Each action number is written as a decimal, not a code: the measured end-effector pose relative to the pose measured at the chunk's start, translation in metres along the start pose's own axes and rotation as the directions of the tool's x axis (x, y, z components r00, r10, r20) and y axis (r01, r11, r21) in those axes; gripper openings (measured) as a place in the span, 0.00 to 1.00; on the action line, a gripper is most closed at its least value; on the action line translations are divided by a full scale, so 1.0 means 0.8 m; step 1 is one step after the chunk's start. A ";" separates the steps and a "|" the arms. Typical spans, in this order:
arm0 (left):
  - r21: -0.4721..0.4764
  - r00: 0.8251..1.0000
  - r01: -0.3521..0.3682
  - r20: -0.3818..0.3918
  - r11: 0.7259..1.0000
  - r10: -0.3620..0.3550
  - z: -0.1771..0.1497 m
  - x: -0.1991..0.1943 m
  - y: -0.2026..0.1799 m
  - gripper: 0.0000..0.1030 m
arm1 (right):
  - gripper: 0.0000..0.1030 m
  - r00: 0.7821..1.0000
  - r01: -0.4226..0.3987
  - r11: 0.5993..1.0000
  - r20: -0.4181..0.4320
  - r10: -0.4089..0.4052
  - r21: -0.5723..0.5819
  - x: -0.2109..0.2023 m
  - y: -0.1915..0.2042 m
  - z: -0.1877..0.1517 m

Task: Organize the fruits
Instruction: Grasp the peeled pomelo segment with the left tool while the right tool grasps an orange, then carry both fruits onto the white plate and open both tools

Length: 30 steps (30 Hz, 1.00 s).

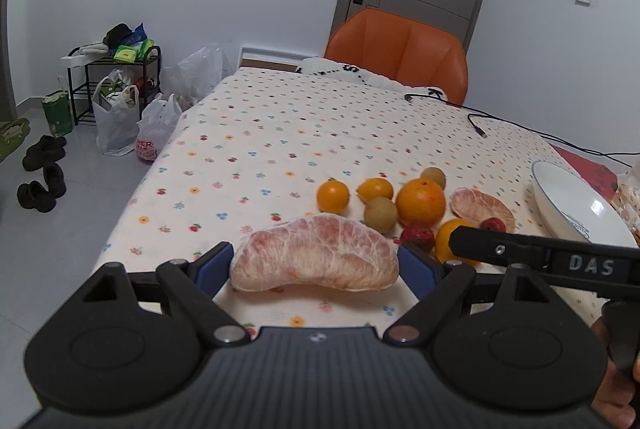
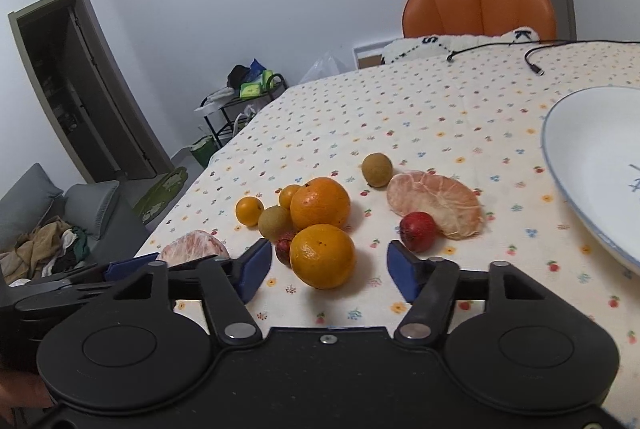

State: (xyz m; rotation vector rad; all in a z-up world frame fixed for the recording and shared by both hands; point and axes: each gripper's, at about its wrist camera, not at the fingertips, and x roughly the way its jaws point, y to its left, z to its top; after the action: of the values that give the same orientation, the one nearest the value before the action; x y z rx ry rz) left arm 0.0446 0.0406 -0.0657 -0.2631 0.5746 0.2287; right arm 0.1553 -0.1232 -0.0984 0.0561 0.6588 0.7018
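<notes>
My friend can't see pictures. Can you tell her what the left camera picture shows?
The left gripper has its jaws around a big peeled pomelo piece on a flowery tablecloth. Behind it lie oranges, small brown and red fruits and another pomelo piece, with a white bowl at the right. An orange chair stands at the far end.

My left gripper point(image 1: 316, 265) is reaching forward low over the counter, its blue-padded fingers point(image 1: 216, 263) pressing in on both ends of a pomelo segment point(image 1: 316, 261) and gripping it. My right gripper point(image 2: 326, 265) is hovering just beside it, fingers point(image 2: 254, 265) spread wide and touching nothing, an orange point(image 2: 322, 255) sitting between them. In the left view, one right finger is crossing in from the right edge. A bit of my hand point(image 1: 612, 389) is showing behind the left gripper's body.
</notes>
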 end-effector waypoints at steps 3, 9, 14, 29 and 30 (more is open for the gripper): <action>0.002 1.000 -0.006 0.002 1.000 0.006 0.002 -0.001 0.003 0.85 | 0.49 1.000 -0.009 1.000 -0.015 0.009 0.004 0.009 0.000 -0.002; 0.009 1.000 0.006 0.008 1.000 -0.006 0.004 -0.004 -0.004 0.85 | 0.35 0.999 -0.038 0.999 -0.006 0.038 0.034 0.005 -0.009 -0.005; 0.024 0.999 0.032 0.011 0.999 -0.033 0.006 -0.004 -0.017 0.85 | 0.35 0.999 -0.026 0.999 0.033 0.025 0.045 -0.015 -0.018 -0.009; 0.087 0.993 0.113 0.035 0.990 -0.116 0.016 -0.007 -0.074 0.85 | 0.35 0.988 0.043 0.992 0.143 -0.059 0.118 -0.079 -0.059 -0.013; 0.093 0.992 0.118 0.036 0.989 -0.122 0.017 -0.007 -0.079 0.85 | 0.35 0.986 0.046 0.991 0.151 -0.064 0.124 -0.083 -0.063 -0.012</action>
State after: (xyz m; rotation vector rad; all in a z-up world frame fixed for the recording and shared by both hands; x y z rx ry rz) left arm 0.0645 -0.0152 -0.0400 -0.2041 0.5243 0.0915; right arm 0.1411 -0.2044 -0.0833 0.2009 0.5508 0.5976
